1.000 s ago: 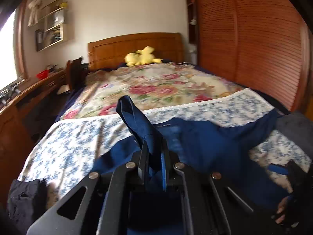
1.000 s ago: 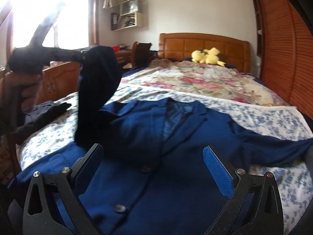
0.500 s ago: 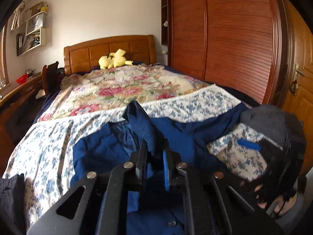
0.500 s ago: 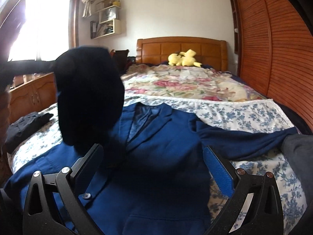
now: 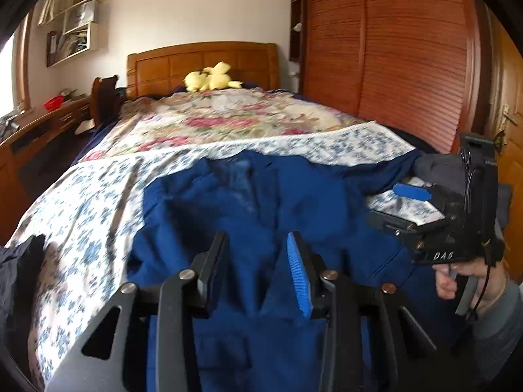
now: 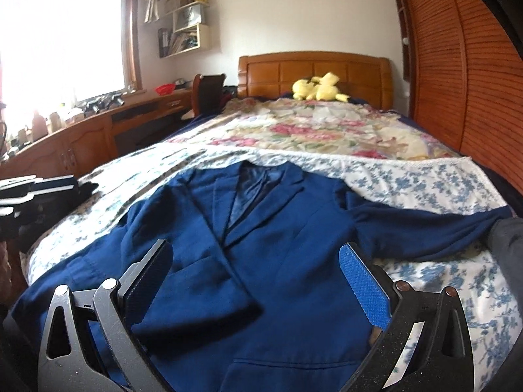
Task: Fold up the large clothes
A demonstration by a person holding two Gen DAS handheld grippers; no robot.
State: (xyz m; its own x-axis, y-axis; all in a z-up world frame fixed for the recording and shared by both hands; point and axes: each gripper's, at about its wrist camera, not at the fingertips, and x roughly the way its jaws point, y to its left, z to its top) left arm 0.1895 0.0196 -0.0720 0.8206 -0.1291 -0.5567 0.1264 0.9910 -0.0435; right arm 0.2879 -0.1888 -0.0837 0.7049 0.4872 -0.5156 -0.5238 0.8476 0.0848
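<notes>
Bedroom setting: we worked on a wooden-framed bed spread with a blue-and-white floral sheet [image 6: 425, 183], louvred wooden wardrobe doors [image 5: 392, 49] along one side and a yellow plush toy [image 6: 318, 89] against the headboard.

Our navy blue tailored jacket [image 6: 278, 245] lay face up across the near end of the sheet, collar toward the headboard. We judged the fold as just begun: one sleeve [image 6: 196, 287] was laid diagonally over the chest, its cuff resting on the front panel, while the other sleeve [image 6: 425, 225] stretched out flat to the side, toward a dark grey garment [image 6: 510, 238]. The second sleeve and the body folds were left to do.

Our left gripper [image 5: 258, 271] hung low over the jacket front, its jaws partly apart with nothing between them. Our right gripper [image 6: 258, 284] was spread wide and empty above the lower chest.

Against the frame one second earlier: then the left jaws were clamped on the sleeve cuff and held it raised above the bed. Since then the sleeve had been carried across and set down, and the left jaws had just been opening, with the cloth lying free below them. The right gripper was wide apart in both.
</notes>
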